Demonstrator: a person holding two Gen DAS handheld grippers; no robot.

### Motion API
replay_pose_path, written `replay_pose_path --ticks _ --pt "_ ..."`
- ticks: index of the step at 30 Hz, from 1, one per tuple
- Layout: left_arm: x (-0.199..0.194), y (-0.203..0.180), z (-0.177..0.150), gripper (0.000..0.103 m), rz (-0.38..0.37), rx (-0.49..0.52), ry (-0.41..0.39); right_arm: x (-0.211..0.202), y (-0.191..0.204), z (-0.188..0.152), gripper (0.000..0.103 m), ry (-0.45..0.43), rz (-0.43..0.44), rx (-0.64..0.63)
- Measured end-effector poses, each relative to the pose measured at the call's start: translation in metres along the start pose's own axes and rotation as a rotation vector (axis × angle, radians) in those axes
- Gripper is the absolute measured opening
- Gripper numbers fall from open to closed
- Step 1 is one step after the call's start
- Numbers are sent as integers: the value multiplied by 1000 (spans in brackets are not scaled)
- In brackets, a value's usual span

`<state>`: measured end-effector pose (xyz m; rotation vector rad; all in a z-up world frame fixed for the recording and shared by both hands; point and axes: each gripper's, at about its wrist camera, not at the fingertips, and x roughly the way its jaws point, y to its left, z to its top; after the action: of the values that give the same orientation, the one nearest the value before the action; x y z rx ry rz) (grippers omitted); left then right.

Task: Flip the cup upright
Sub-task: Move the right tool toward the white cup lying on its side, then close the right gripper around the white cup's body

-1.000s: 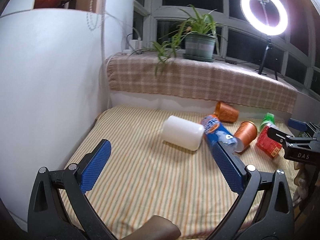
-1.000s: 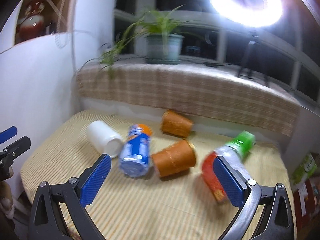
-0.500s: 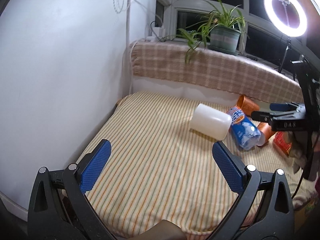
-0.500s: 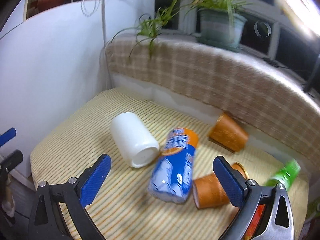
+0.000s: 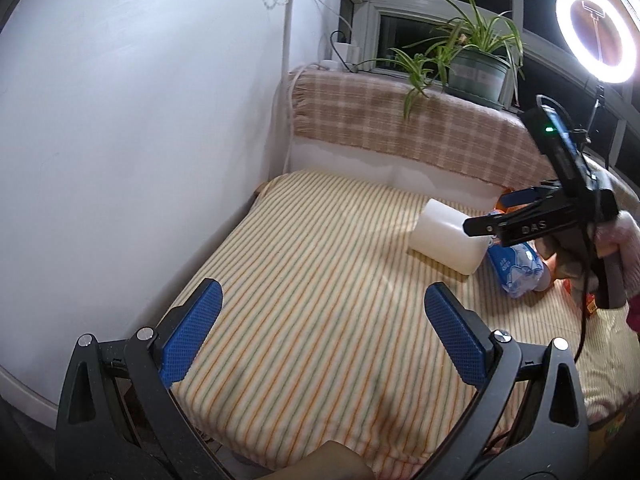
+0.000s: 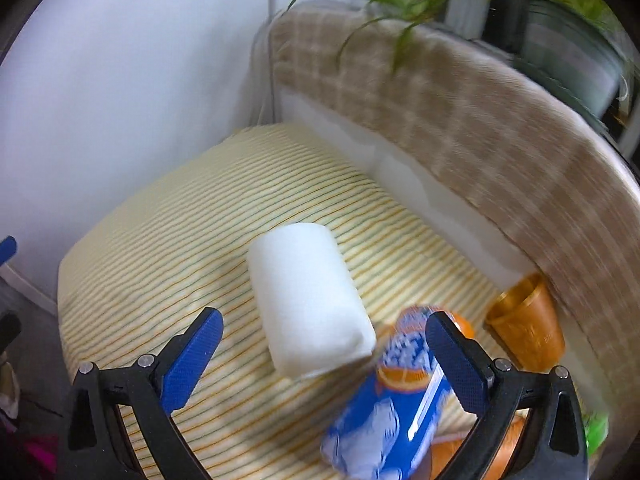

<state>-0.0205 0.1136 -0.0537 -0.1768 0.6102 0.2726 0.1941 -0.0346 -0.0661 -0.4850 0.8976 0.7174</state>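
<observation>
A white cup (image 6: 310, 298) lies on its side on the striped cloth, its open end toward my right gripper. It also shows in the left wrist view (image 5: 446, 240). My right gripper (image 6: 320, 344) is open and empty, its jaws spread just in front of the cup's mouth. In the left wrist view the right gripper (image 5: 504, 216) hovers over the cup's right end. My left gripper (image 5: 320, 320) is open and empty, low over the front of the cloth, well short of the cup.
A blue and orange bottle (image 6: 392, 392) lies against the cup's right side. An orange cup (image 6: 524, 328) lies by the plaid backrest (image 6: 460, 104). A white wall (image 5: 140, 120) closes the left. A potted plant (image 5: 476, 72) and ring light (image 5: 596, 32) stand behind.
My right gripper has moved left and down close to the white cup. My left gripper has swung further left and back; the cup has not moved.
</observation>
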Motion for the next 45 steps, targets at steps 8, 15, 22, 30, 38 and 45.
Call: replay_pose_path --ticks 8,15,22,30,38,45 --pt "1 10 -1 103 17 -23 7 38 18 23 99 133 -24 -147" --pt "3 16 -2 103 22 -37 14 61 24 33 98 208 -48 -205" --pt "3 20 -3 103 23 -46 19 74 30 34 88 260 -62 -235" --pt "2 18 -2 103 22 -44 14 75 33 30 78 265 -57 -236" --pt "-2 17 -2 103 14 -37 5 46 31 25 77 183 7 -152" --pt "-11 15 -2 103 2 -33 -11 2 40 14 76 71 98 -59"
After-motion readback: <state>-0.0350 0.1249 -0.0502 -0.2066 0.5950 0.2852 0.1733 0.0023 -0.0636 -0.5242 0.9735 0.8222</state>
